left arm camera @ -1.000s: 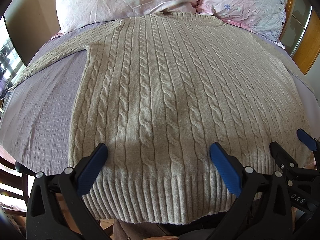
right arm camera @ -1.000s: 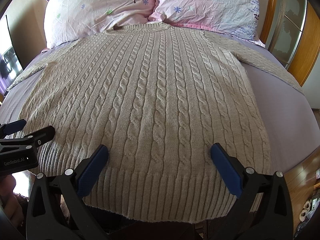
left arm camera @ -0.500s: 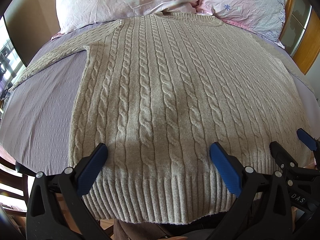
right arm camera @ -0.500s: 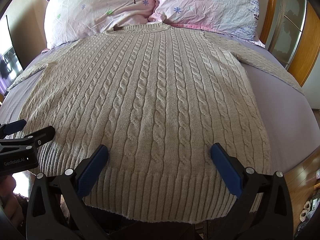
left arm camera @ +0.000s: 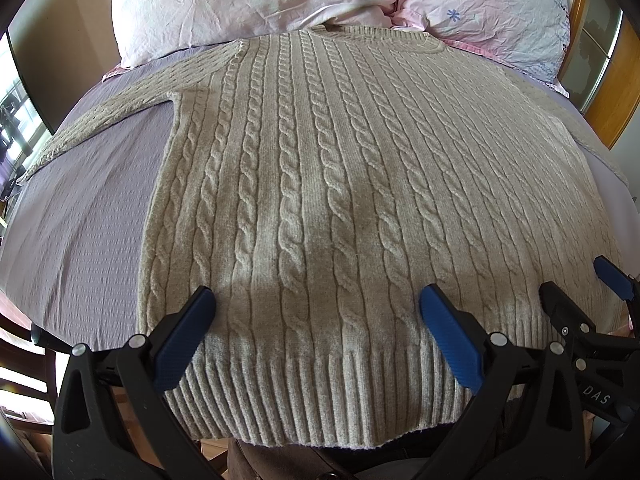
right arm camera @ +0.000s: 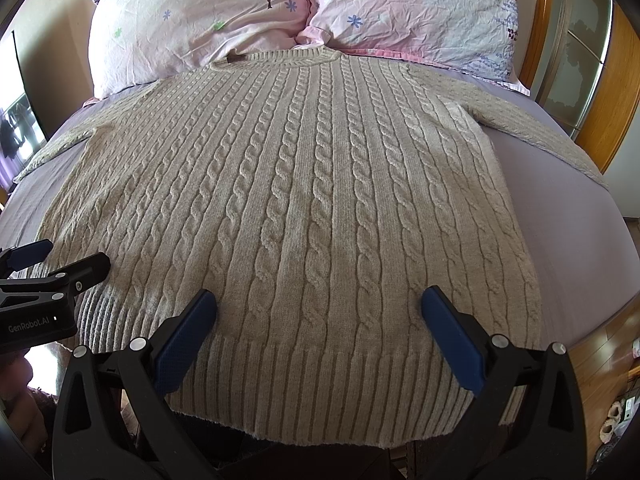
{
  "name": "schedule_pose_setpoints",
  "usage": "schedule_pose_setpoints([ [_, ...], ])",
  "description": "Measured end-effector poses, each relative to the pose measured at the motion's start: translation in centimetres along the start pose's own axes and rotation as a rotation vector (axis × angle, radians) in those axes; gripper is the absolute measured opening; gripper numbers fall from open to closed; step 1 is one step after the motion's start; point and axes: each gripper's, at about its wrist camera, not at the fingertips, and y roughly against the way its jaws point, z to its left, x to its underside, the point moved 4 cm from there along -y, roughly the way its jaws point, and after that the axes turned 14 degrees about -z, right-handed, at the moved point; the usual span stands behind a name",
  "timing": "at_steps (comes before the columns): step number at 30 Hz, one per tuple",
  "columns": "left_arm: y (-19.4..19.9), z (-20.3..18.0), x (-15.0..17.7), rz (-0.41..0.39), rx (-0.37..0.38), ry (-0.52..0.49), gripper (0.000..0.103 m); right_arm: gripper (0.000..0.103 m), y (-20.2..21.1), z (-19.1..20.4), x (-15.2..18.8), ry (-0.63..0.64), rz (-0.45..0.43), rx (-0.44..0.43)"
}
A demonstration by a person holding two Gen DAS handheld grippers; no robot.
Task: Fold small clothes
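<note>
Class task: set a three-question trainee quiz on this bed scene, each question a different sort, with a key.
1. True or false: the sweater lies flat with both sleeves spread out.
2. The left tool is: A) open above the hem, B) shut on the hem, C) out of view.
3. Fill in: the collar lies nearest the ____.

Key: 1 true. 2 A. 3 pillows. The right tool is also open, holding nothing.
</note>
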Motion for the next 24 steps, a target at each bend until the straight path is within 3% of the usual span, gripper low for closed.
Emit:
schedule_pose_setpoints([
  [12,0.0,0.0,0.0,-0.016,0.0,-0.003,0.101,0.102,-0.1,-0.1,0.2,0.02,-0.052,-0.037],
  [16,0.3,0.3,0.1,-0.042,0.002,-0.008,0.101,0.102,-0.5,-1.2,-0.8,0.034,-0.088,-0.13],
  [18,0.9,0.1,0.4,-0.074,0.007,-0.014,0.101,0.102,-0.5,-4.0,-2.2,-0.061,-0.106,-0.137],
  [21,1.2,0.0,0.0,-0.117,0.016,-0.012,0.101,0.102,-0.8,-12.9,-5.8,-0.303,-0.192,-0.03],
  [22,1.2,0.1,0.0,-0.128,0.02,-0.011,0.101,0.098,-1.4,-17.3,-6.9,-0.41,-0.217,0.034],
  [23,1.2,0.2,-0.1,-0.144,0.031,-0.004,0.101,0.085,-1.9,-20.5,-7.5,-0.485,-0.224,0.084],
  [24,1.1,0.2,-0.2,-0.154,0.042,0.003,0.101,0.079,-3.0,-25.3,-8.1,-0.596,-0.21,0.169],
])
